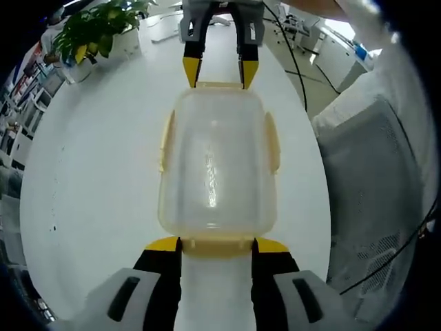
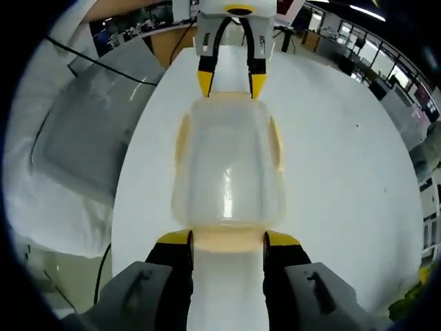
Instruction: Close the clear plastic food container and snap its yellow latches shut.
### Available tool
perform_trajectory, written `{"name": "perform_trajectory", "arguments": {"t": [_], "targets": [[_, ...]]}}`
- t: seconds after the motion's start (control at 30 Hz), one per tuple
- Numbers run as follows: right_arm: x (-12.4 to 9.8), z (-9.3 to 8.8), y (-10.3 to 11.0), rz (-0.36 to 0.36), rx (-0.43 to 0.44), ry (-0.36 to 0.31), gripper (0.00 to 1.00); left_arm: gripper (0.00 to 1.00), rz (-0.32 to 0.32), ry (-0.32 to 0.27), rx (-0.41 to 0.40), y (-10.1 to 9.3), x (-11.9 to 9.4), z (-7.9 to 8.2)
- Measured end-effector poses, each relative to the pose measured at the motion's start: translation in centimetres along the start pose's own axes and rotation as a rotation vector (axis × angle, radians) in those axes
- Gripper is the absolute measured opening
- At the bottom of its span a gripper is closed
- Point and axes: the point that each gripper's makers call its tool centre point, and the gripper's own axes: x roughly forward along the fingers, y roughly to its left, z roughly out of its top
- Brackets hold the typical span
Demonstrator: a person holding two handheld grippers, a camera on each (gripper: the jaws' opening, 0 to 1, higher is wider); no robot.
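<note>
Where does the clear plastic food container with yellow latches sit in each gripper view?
Left gripper view: the clear plastic food container is centred, its near yellow end latch between the left gripper jaws; the right gripper is at its far end.
Right gripper view: container centred, near end between the right gripper jaws, left gripper opposite.
Shared landmark: the white round table.

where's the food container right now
The clear food container sits lid-on in the middle of the white table, between the left tongs and right tongs at opposite ends.
</note>
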Motion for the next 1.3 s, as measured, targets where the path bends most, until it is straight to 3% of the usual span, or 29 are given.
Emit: {"name": "perform_trajectory", "arguments": {"t": [0.9,1.0,1.07,1.2,1.3], "targets": [[0.2,-0.9,0.0,0.021,-0.021,-0.034,0.36,0.34,-0.001,0.016,0.003,0.2,0.1,0.0],[0.4,-1.8,0.3,0.033,0.007,-0.002,0.33,0.32,0.011,0.046,-0.023,0.4,-0.1,-1.0],[0.7,-2.4,0.2,0.033,0.034,0.006,0.38,0.3,0.04,0.081,-0.042,0.9,-0.2,-2.2],[0.6,-4.1,-0.9,-0.029,0.098,0.054,0.42,0.32,0.061,0.066,-0.147,1.1,-0.9,-3.1],[0.1,-4.5,-1.4,-0.045,0.144,0.05,0.42,0.36,0.099,0.077,-0.25,1.6,-1.7,-3.8]]}}
